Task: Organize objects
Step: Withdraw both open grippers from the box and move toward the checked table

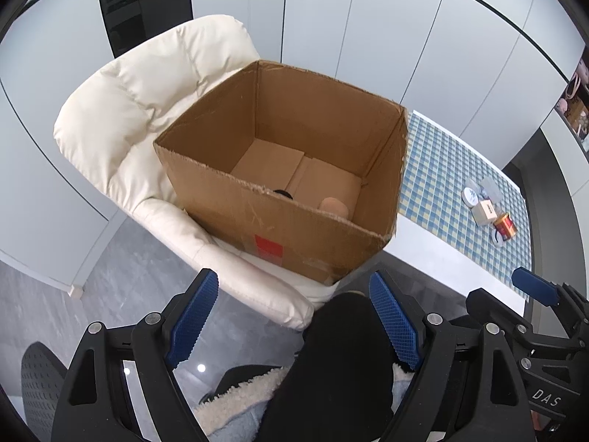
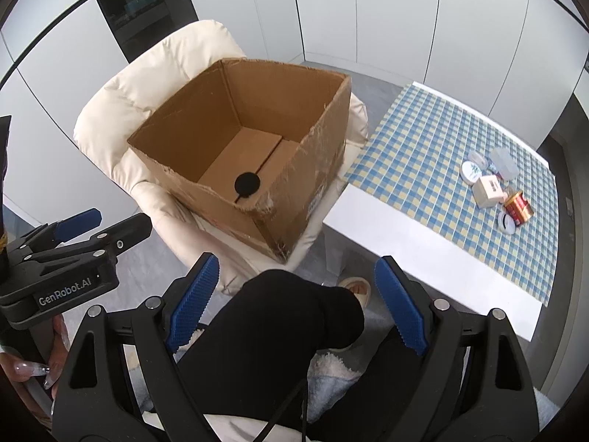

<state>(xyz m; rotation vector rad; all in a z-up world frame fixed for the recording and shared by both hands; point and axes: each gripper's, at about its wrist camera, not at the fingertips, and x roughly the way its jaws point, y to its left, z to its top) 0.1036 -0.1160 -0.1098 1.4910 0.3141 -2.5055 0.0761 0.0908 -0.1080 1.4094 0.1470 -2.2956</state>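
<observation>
An open cardboard box [image 1: 294, 228] [image 2: 294, 199] sits on a cream armchair [image 1: 121, 118] [image 2: 121, 103]. Inside lie a black round object [image 2: 247, 183] and a beige object [image 1: 333, 206]. On the checked tablecloth [image 1: 434, 169] [image 2: 423, 140] stand a red-gold can [image 1: 505, 224] [image 2: 518, 205], a white cube box [image 1: 485, 212] [image 2: 487, 190], round white lids [image 2: 473, 171] and a clear container [image 2: 503, 160]. My left gripper [image 1: 294, 320] is open and empty, held above the person's lap in front of the box. My right gripper [image 2: 296, 302] is open and empty, also short of the box.
The white table [image 2: 423, 258] stands right of the armchair. The person's black-trousered knee [image 2: 279, 316] and a slippered foot [image 2: 355, 285] lie below the grippers. Grey floor [image 1: 121, 283] lies left. White cabinet doors and a dark glass panel [image 2: 147, 3] stand behind.
</observation>
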